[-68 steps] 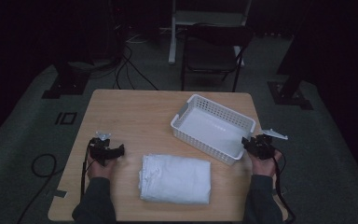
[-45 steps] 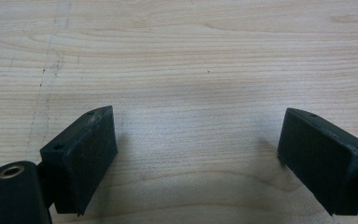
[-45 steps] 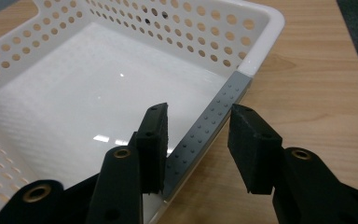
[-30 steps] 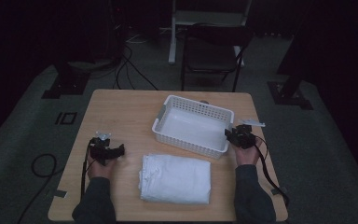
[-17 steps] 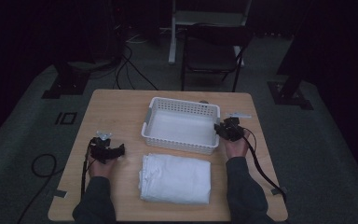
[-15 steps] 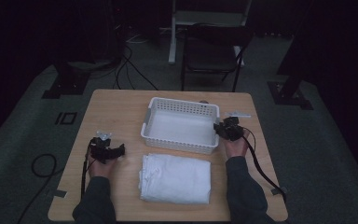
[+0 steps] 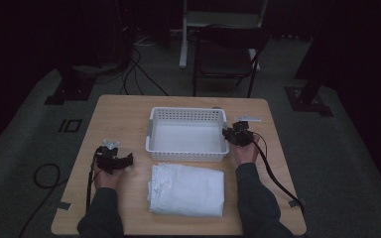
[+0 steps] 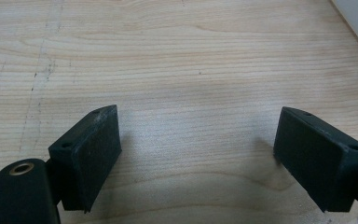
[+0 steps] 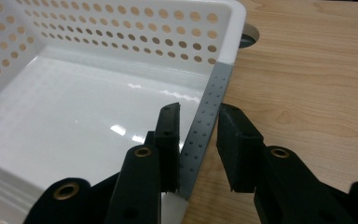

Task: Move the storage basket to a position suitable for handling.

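The white perforated plastic basket sits square in the middle of the light wooden desk, just behind the folded white cloth that lies at the near edge, and the right tongs straddle its right wall: one jaw stands inside the basket, the other outside, with the grey edge strip between them. The inner jaw looks to be against the wall while a sliver of gap shows at the outer one, so the grip reads as loose or on the point of letting go rather than a firm pinch. The step in hand looks like placing the basket squarely and freeing it, and to do that well the jaws should spread only enough to clear both faces of the wall, then draw straight up and back along the wall's own plane, so that neither pad drags the light basket askew or tips its near corner. Keep the trailing cable off the rim as the hand backs away. The left tongs rest spread wide over bare wood at the left of the desk, holding nothing, well apart from the basket; they are well placed to turn toward the cloth, which probably goes into the basket
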{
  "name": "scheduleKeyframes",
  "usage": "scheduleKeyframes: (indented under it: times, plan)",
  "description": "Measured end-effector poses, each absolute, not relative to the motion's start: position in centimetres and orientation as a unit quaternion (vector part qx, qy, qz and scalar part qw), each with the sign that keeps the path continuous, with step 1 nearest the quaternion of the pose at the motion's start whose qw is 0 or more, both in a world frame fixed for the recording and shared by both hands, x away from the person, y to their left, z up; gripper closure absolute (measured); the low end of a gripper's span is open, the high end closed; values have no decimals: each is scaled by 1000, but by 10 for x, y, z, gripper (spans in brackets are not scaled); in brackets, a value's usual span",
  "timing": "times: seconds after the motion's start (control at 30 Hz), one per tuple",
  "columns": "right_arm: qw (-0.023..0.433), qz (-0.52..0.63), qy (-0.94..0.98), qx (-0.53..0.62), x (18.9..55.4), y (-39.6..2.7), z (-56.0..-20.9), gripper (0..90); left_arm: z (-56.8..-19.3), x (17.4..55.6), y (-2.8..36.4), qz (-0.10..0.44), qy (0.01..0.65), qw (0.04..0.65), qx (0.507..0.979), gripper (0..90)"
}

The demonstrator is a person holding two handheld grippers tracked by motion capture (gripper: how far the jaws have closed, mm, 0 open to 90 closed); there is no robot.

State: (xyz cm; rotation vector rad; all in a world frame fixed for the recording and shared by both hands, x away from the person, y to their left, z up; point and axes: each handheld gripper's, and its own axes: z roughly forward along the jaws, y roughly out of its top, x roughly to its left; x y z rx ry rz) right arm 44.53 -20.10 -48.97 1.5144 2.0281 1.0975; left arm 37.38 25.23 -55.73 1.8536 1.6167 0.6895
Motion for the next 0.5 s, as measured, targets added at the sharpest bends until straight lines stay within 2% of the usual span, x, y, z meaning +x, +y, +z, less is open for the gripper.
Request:
scheduleKeyframes:
  times: [0.2, 0.33, 0.37, 0.43, 0.47, 0.5]
  plan:
    - [187, 392, 722, 539, 445, -196, -490, 699, -557, 373, 252, 259, 607, 290, 693, 146]
    - [188, 392, 726, 533, 446, -195, -489, 640, -557, 372, 251, 258, 604, 291, 695, 167]
    - [194, 397, 722, 533, 443, -197, -486, 607, -556, 371, 251, 257, 602, 291, 698, 216]
    - [197, 398, 720, 534, 441, -199, -484, 597, -554, 370, 250, 254, 601, 290, 700, 242]
    - [204, 398, 719, 532, 436, -202, -481, 582, -553, 369, 249, 253, 601, 290, 701, 302]
    - [206, 398, 719, 532, 434, -204, -479, 578, -553, 368, 248, 252, 600, 289, 702, 325]
